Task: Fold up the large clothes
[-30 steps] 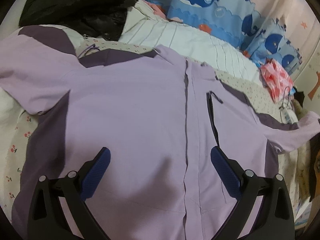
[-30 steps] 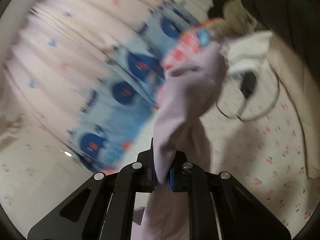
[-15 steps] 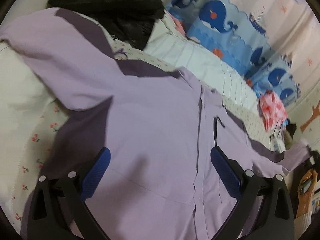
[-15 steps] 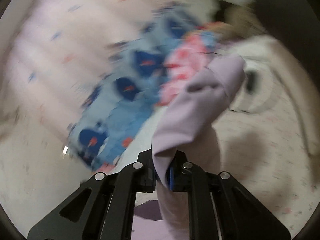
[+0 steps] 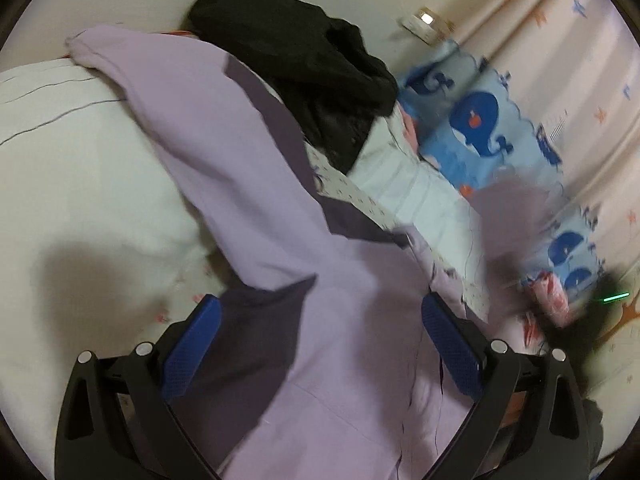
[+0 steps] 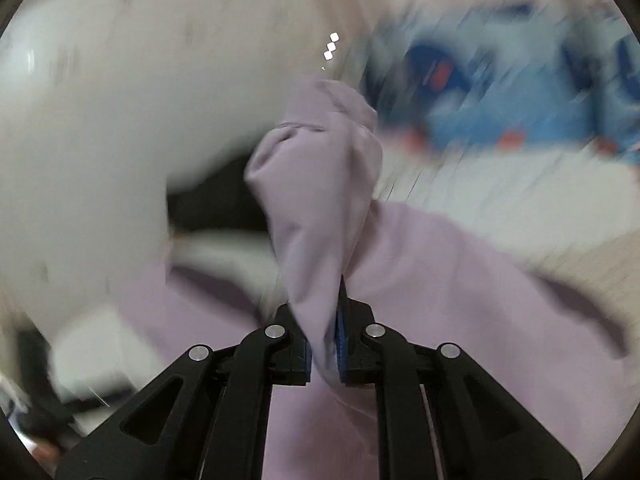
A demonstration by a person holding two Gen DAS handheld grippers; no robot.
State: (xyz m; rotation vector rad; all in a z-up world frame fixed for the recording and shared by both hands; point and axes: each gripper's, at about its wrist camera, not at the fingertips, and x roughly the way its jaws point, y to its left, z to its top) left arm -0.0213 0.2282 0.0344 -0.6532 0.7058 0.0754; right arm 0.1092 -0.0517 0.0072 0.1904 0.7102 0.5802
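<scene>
The right gripper (image 6: 325,354) is clamped tight on a bunched-up bit of the lilac jacket (image 5: 340,340), probably a sleeve end, with the cloth sticking up from between the blue pads; everything behind it is a blur. The left gripper (image 5: 320,344) has its jaws wide apart and isn't gripping anything, just hanging over the jacket. The jacket itself is spread across the bed (image 5: 80,168), one sleeve running toward the far left corner beside a heap of black clothing (image 5: 312,64).
</scene>
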